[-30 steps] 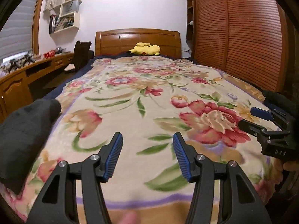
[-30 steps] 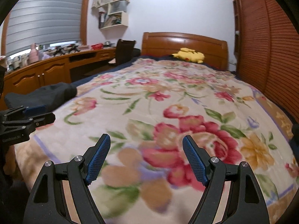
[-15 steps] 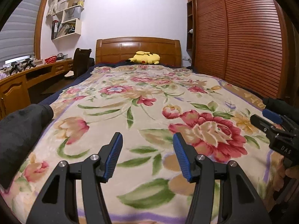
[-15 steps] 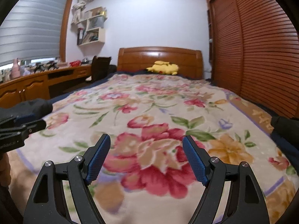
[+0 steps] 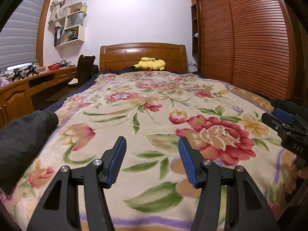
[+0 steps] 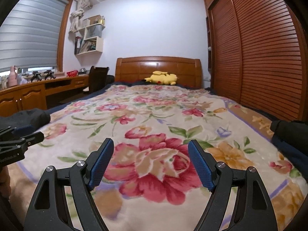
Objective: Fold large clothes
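Observation:
A dark grey garment (image 5: pixel 25 138) lies bunched on the left side of the bed, also visible in the right wrist view (image 6: pixel 30 116). My left gripper (image 5: pixel 152 140) hovers over the floral blanket (image 5: pixel 154 104), open with nothing between its blue pads; the garment is off to its left, apart from it. My right gripper (image 6: pixel 151 141) is open wider above a big red rose on the blanket (image 6: pixel 154 115), also empty. Each gripper shows at the edge of the other's view: the right gripper (image 5: pixel 284 127), the left gripper (image 6: pixel 19 136).
Another dark cloth (image 6: pixel 286 132) sits at the bed's right edge. A yellow plush toy (image 5: pixel 150 64) rests by the wooden headboard (image 5: pixel 142 55). A desk (image 5: pixel 17 94) and chair (image 5: pixel 84 71) run along the left; slatted wardrobe doors (image 5: pixel 250 44) line the right.
Both views have tipped upward, showing more wall and ceiling and less of the blanket's near edge. The right view has also swung rightward. Both grippers stay open and empty.

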A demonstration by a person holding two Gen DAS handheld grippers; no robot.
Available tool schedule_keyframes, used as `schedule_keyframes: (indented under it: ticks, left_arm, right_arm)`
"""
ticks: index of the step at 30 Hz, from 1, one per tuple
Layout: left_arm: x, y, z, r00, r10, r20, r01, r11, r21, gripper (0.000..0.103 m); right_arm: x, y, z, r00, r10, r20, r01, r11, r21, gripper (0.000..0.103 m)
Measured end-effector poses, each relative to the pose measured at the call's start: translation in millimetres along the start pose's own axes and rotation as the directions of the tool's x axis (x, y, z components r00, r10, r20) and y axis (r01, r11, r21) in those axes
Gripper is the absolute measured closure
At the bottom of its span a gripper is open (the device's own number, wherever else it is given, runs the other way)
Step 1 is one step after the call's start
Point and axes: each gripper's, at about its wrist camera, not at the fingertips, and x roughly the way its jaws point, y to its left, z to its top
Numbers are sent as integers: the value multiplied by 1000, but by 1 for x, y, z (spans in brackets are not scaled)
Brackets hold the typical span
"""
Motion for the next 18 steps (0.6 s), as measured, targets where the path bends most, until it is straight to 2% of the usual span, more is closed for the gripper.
schedule_keyframes:
  ticks: [18]
  left_arm:
    - [-2,4,1,1000,7,6,-7,1000,-3,48]
  right_arm:
    - [0,1,0,1000,0,0,0,1000,-1,22]
